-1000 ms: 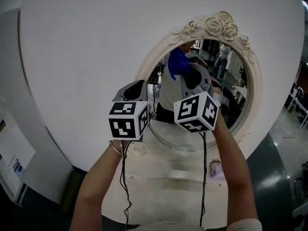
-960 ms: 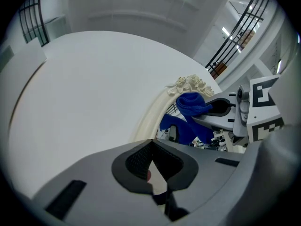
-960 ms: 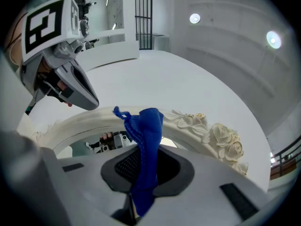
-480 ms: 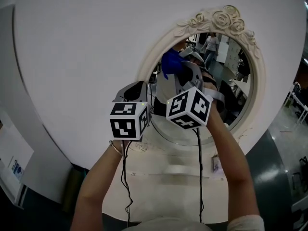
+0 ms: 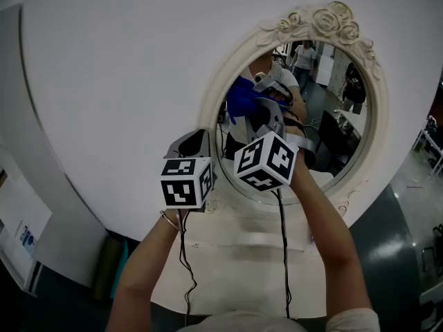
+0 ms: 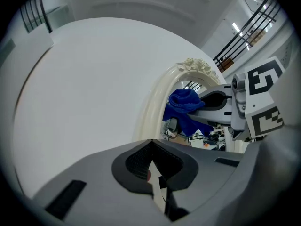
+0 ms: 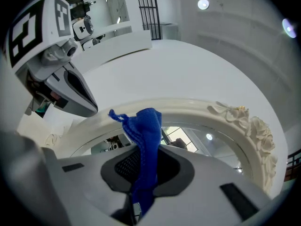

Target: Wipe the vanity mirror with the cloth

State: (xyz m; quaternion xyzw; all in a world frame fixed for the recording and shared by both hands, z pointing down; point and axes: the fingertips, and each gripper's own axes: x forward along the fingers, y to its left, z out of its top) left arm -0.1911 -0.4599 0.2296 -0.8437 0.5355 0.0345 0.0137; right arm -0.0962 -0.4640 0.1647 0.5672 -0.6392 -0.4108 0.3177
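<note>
PRESSED TO THE GLASS: Our right gripper is clamped on the blue cloth. The bunched end of the cloth stands up out of the jaws at the upper left of the vanity mirror, close to the inner edge of its cream frame (whether the cloth actually presses on the glass, we cannot tell from these angles). Our left gripper has its jaws drawn together with nothing between them. In the head view it sits just outside the frame's lower left, in front of the rounded white panel that carries the mirror. The two marker cubes lie side by side, the right one over the lower glass. Carved roses crown the frame. A black cable hangs from each gripper along our forearms. The glass reflects the cloth-bearing gripper and a room with people standing in it.
</note>
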